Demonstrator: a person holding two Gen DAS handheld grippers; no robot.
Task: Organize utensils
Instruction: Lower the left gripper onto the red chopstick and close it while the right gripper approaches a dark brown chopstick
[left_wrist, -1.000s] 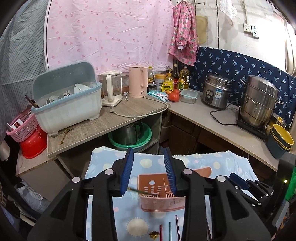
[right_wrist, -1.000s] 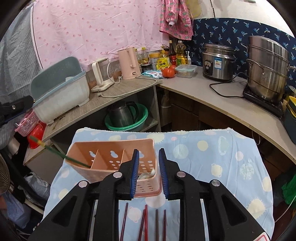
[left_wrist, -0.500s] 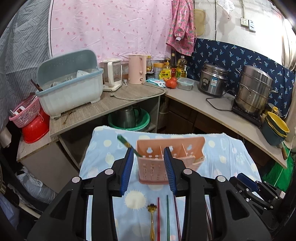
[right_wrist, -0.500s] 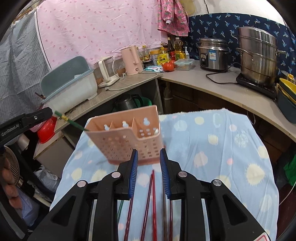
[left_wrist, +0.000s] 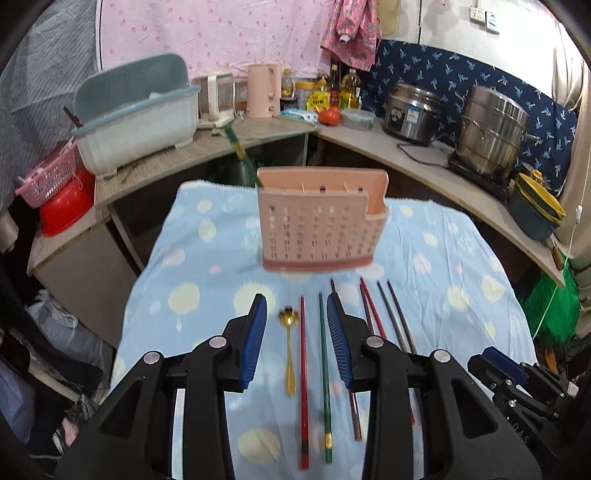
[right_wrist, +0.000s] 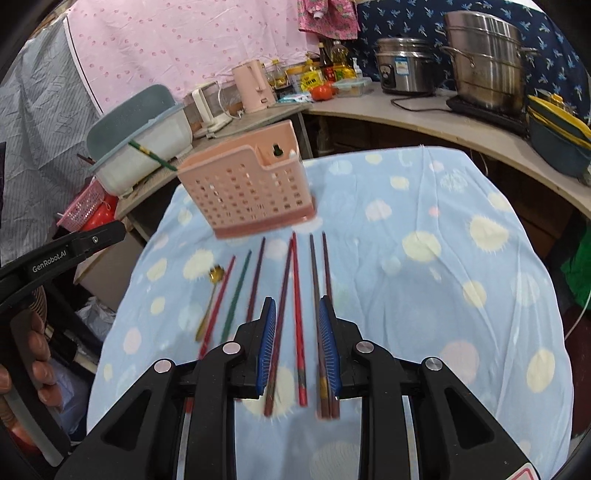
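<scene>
Left wrist view: the left tool (left_wrist: 297, 341) hangs released over the blue spotted cloth (left_wrist: 461, 280), its two blue-padded fingers apart and clasping nothing, with a gold spoon (left_wrist: 289, 347), a red chopstick (left_wrist: 303, 380) and a green chopstick (left_wrist: 325, 380) lying on the cloth between and beneath them. One pink perforated utensil caddy (left_wrist: 319, 229) stands upright on the cloth just beyond the row of utensils, its open top upward and its long side running left to right across the view. One green chopstick with a gold band (left_wrist: 238, 147) stands in the caddy's left end and leans up and to the left, away from the camera. Right wrist view: the right tool (right_wrist: 298, 343) is likewise released, fingers apart, holding nothing, above the same cloth. Counted here, eight loose utensils lie on the cloth: one spoon (right_wrist: 210, 299) and seven chopsticks, namely one red at the left, one green (right_wrist: 236, 291), one purple (right_wrist: 256, 278), a dark red and bright red pair (right_wrist: 293, 295) that meet at their far tips, and two dark brown sticks (right_wrist: 319, 288) side by side. All lie roughly parallel, long axes running from the camera toward the caddy (right_wrist: 247, 188), far tips just short of its base. The caddy appears tilted in this view, and the stick in it (right_wrist: 153, 155) points up and left. The left tool's black body (right_wrist: 62, 254) shows at the left edge.
</scene>
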